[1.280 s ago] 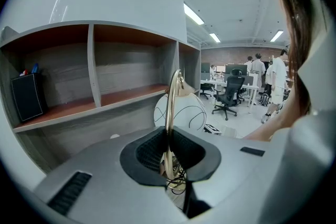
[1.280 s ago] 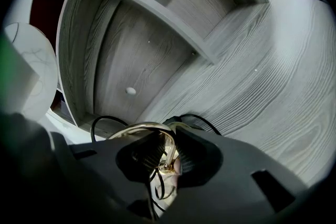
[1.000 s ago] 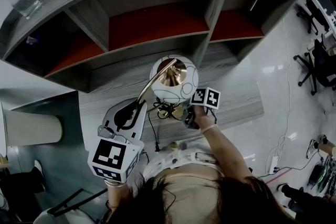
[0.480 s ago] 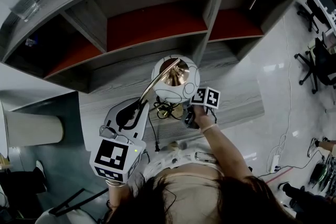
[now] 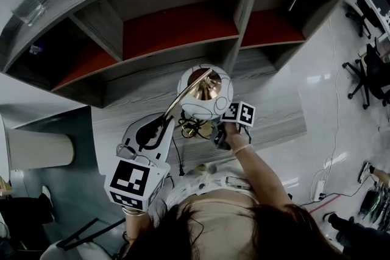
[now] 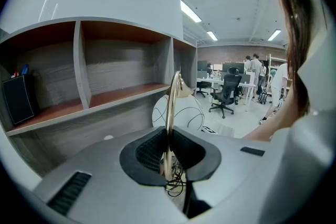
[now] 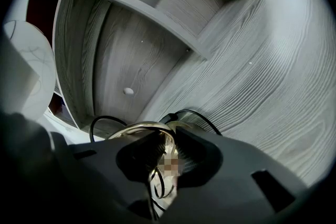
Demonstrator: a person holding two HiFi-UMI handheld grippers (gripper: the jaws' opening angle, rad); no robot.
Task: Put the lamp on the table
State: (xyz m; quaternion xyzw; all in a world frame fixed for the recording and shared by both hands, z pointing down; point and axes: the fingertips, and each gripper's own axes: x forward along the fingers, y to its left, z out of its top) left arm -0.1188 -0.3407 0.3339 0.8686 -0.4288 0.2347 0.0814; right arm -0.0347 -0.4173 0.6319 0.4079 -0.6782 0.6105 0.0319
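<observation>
Clipping the shelf unit looks the biggest risk: the lamp is held just below its lowest board, over the worktop, about mid-width and nearer the front edge. Base contact with the worktop can't be confirmed. Tipping comes next, since a heavy white globe is carried on a thin curved gold stem. The left gripper is clamped on that stem and the right gripper is closed on the gold base ring; a slip on smooth metal is possible at either. The black cord is bunched under the base and could be pinned there, leaving the lamp rocking. Office chairs are seen on the floor well past the right edge. A black box is seen in the left shelf compartment, also well apart.
</observation>
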